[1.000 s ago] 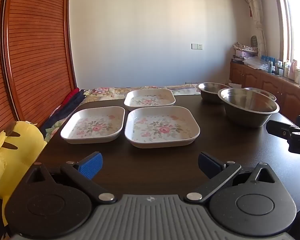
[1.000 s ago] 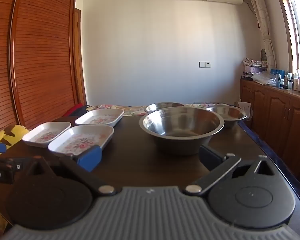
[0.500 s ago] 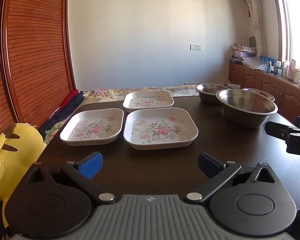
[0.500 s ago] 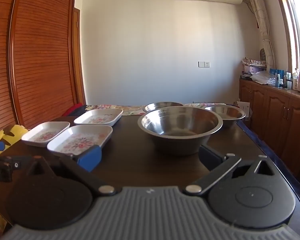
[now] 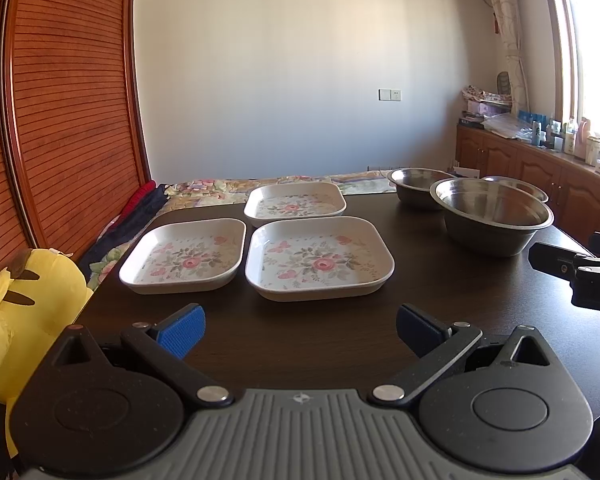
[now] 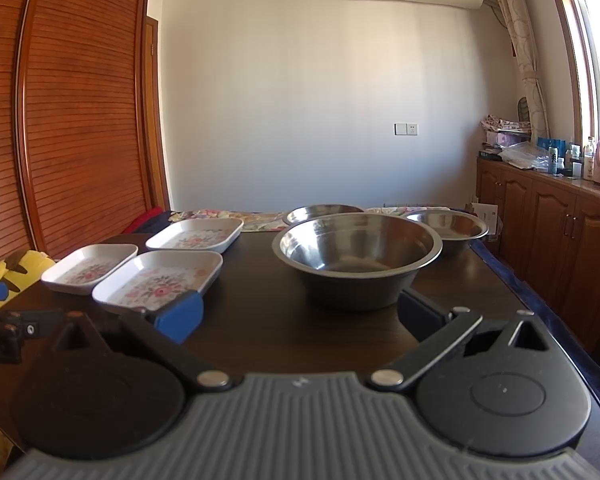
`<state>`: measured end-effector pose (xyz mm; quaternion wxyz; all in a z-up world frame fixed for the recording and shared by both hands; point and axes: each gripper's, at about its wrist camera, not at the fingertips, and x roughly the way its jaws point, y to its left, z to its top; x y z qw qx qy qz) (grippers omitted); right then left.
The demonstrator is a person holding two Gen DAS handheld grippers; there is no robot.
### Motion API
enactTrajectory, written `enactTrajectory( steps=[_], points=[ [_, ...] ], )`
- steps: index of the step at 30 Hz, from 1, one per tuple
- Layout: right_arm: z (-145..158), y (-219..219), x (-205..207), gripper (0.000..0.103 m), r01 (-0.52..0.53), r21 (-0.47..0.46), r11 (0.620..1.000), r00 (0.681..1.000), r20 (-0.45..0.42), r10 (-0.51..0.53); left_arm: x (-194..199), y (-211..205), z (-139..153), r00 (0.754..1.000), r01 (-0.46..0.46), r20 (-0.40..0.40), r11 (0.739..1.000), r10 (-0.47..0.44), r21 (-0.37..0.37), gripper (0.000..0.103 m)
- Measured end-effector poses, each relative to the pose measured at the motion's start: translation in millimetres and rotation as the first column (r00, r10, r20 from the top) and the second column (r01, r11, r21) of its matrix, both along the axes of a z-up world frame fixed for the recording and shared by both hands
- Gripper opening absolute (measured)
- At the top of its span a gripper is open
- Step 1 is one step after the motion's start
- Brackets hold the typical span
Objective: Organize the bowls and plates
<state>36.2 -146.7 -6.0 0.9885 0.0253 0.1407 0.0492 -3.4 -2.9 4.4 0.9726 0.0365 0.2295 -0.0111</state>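
Three square white floral plates lie on the dark table (image 5: pixel 320 344): a near right plate (image 5: pixel 319 257), a near left plate (image 5: pixel 185 255) and a far plate (image 5: pixel 294 204). Three steel bowls stand to the right: a large bowl (image 5: pixel 492 216), one behind it (image 5: pixel 420 188) and one partly hidden (image 5: pixel 516 185). My left gripper (image 5: pixel 298 330) is open and empty, short of the near right plate. My right gripper (image 6: pixel 300 314) is open and empty, just before the large bowl (image 6: pixel 356 256); the plates (image 6: pixel 160 280) lie to its left.
A yellow plush toy (image 5: pixel 16 320) sits off the table's left edge. A slatted wooden wardrobe (image 5: pixel 60 120) stands on the left. Wooden cabinets (image 6: pixel 560 232) with bottles line the right wall. A floral bedspread (image 5: pixel 220 190) lies beyond the table's far edge.
Both views have tilted slightly, so the plates and bowls sit a little lower in the frames. Both grippers stay open and empty.
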Motion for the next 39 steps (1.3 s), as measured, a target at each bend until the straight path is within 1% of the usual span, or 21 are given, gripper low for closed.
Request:
enactTrajectory(
  steps=[39],
  points=[
    [0.4,-0.1,-0.1,0.103,-0.001,0.003,1.000,1.000,-0.001,0.001,0.3,-2.1,-0.5,1.000,0.012,-0.001,1.000,-0.012,-0.001,0.102]
  ],
)
